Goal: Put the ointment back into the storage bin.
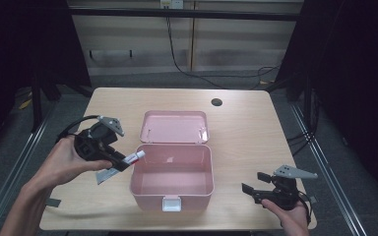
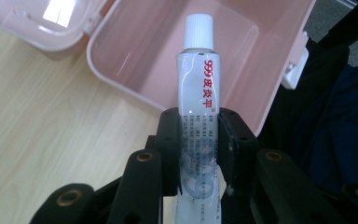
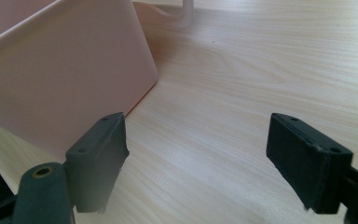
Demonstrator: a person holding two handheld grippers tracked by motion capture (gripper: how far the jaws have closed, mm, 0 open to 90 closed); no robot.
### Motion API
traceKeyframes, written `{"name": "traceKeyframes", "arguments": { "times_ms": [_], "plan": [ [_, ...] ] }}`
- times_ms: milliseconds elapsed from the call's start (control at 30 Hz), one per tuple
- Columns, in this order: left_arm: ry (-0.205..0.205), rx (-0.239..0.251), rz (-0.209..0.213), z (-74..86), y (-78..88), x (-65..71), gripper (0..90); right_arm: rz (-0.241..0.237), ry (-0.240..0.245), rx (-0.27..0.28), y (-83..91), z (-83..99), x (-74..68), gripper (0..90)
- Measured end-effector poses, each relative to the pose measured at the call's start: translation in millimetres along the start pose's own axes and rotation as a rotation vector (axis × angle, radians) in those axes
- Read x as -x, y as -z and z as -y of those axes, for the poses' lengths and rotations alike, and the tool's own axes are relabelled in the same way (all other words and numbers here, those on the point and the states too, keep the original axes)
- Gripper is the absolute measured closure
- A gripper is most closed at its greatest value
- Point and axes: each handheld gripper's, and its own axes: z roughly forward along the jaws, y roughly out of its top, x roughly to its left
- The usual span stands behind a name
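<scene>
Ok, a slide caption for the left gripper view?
Left gripper holds a white ointment tube, cap forward, over the open pink box.

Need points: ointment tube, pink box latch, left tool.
ointment tube [image 2: 199,84], left gripper view, on its printed body below the white cap
pink box latch [image 1: 172,203], high view, on the white clasp at the front wall
left tool [image 1: 120,162], high view, between its tips at the tube

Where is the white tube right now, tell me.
The tube is clamped in the left gripper, left side of the high view, its cap just over the open pink box's left rim.
</scene>
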Motion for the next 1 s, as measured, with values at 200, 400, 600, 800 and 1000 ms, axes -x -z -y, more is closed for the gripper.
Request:
{"name": "traceKeyframes", "arguments": {
  "times_ms": [200,400,600,800,1000],
  "plan": [
    [-0.054,-0.007,-0.006,-18.0,-7.2,8.9,71.4,0.002,0.002,0.008,0.7,0.0,0.6,19.4],
    [-0.083,-0.03,0.006,-31.0,-17.0,12.9,71.5,0.0,0.001,0.006,0.8,-0.1,0.0,19.4],
    [-0.107,-0.049,-0.004,-43.4,-29.1,19.1,71.4,-0.002,0.001,0.013,1.2,-0.2,0.2,18.3],
    [-0.117,-0.055,-0.003,-51.0,-36.8,21.5,71.4,-0.005,0.002,0.016,1.8,-0.4,0.1,16.2],
    [-0.144,-0.087,0.031,-62.7,-48.2,23.0,71.4,-0.011,0.001,0.03,2.9,-0.5,1.0,15.1]
  ]
}}
